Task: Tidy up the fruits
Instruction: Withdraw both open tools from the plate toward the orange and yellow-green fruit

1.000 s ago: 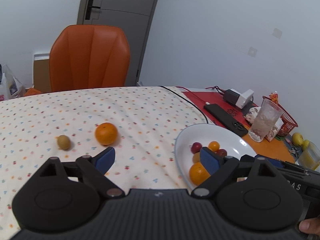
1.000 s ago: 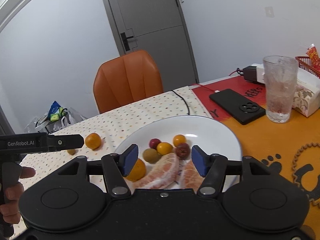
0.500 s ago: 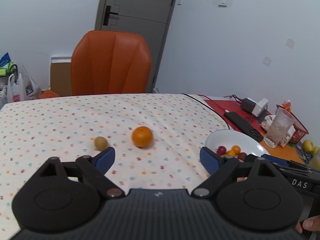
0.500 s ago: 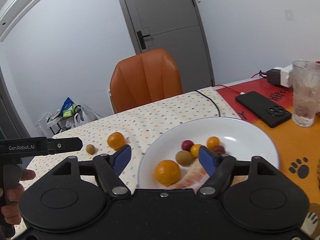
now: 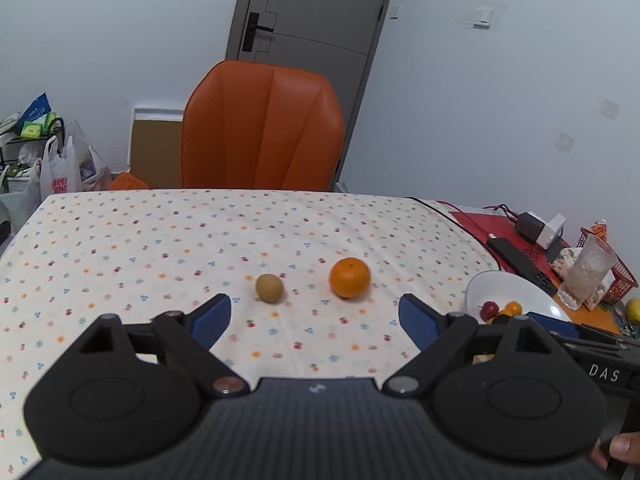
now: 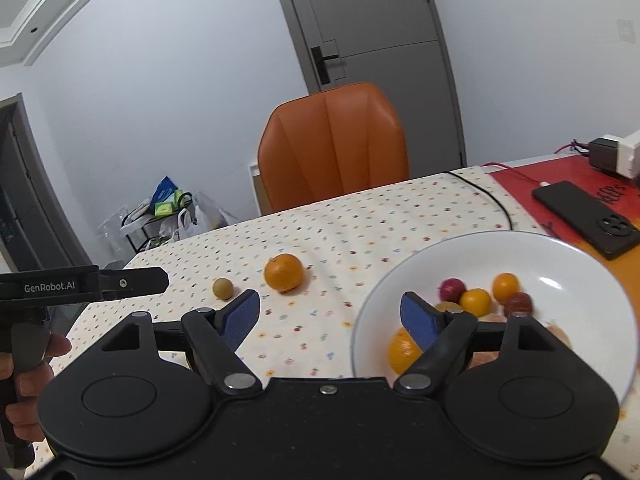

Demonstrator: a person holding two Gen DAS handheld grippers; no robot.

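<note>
On the flowered tablecloth lie a loose orange [image 5: 349,277] and, to its left, a small brown kiwi [image 5: 269,287]. My left gripper [image 5: 314,312] is open and empty, a short way in front of the two fruits. At the right a white plate [image 6: 560,256] holds another orange [image 6: 402,350], several small red and yellow fruits [image 6: 476,300] and peeled citrus segments partly hidden by the gripper. My right gripper [image 6: 330,310] hangs over the plate's left rim. Its jaws are opening, with nothing between them. The right wrist view also shows the loose orange [image 6: 283,272] and the kiwi [image 6: 223,288].
An orange chair [image 5: 262,128] stands at the table's far edge. On the red and orange mat at the right are a black phone [image 6: 588,216], a glass [image 5: 584,276], a charger [image 5: 540,226] and a red basket [image 5: 616,276]. Bags sit on the floor at the far left [image 5: 56,168].
Both grippers have swung left, from the plate toward the loose orange and kiwi. The right gripper's jaws have widened and now straddle the plate's left rim. The left jaws look unchanged.
</note>
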